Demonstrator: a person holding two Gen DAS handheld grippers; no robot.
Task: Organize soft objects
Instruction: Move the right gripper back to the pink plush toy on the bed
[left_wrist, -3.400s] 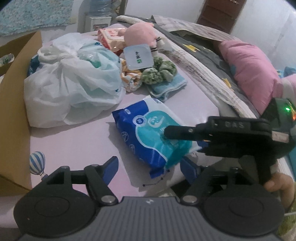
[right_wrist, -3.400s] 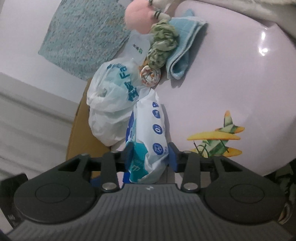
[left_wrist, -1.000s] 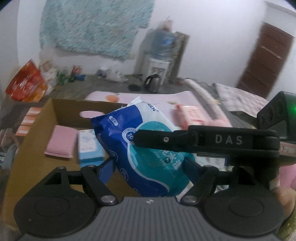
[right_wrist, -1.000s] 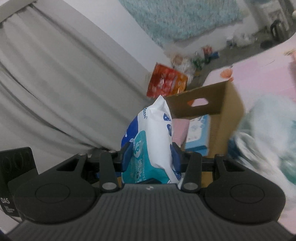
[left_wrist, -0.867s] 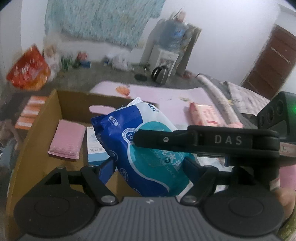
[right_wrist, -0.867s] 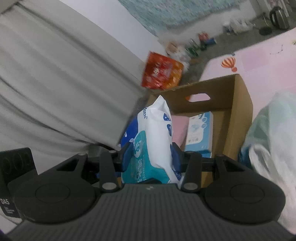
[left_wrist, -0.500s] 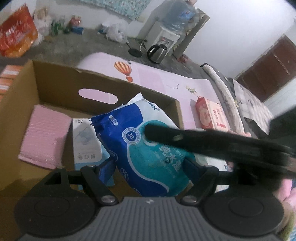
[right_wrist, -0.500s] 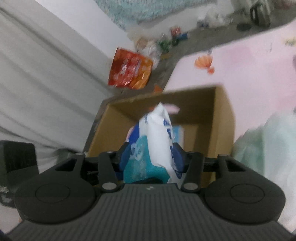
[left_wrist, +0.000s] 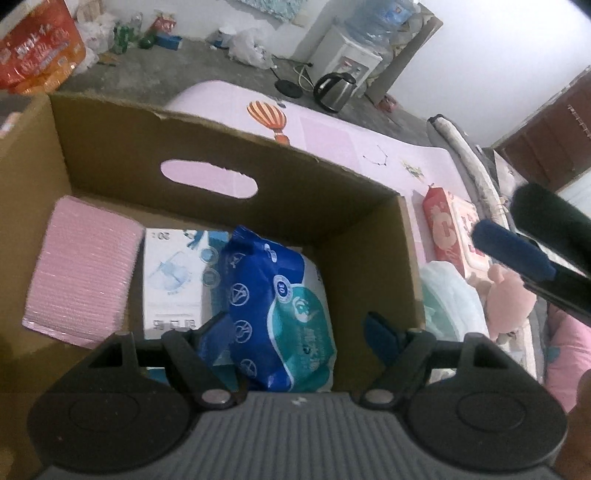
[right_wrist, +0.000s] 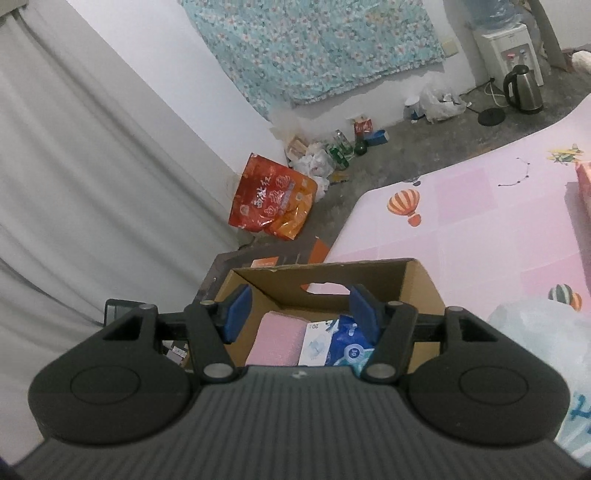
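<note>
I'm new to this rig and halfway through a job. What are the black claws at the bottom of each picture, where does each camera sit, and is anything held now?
Each claw is a hand-held two-finger gripper with a camera mounted behind its blue pads, looking forward. One picture comes from the left gripper, the other from the right gripper. Both are open and hold nothing. Below them a cardboard box stands by a pink mat. Inside lie a blue wipes pack, a white packet and a pink pad stack. Outside, to the right, are a white plastic bag and a pink plush toy.
</note>
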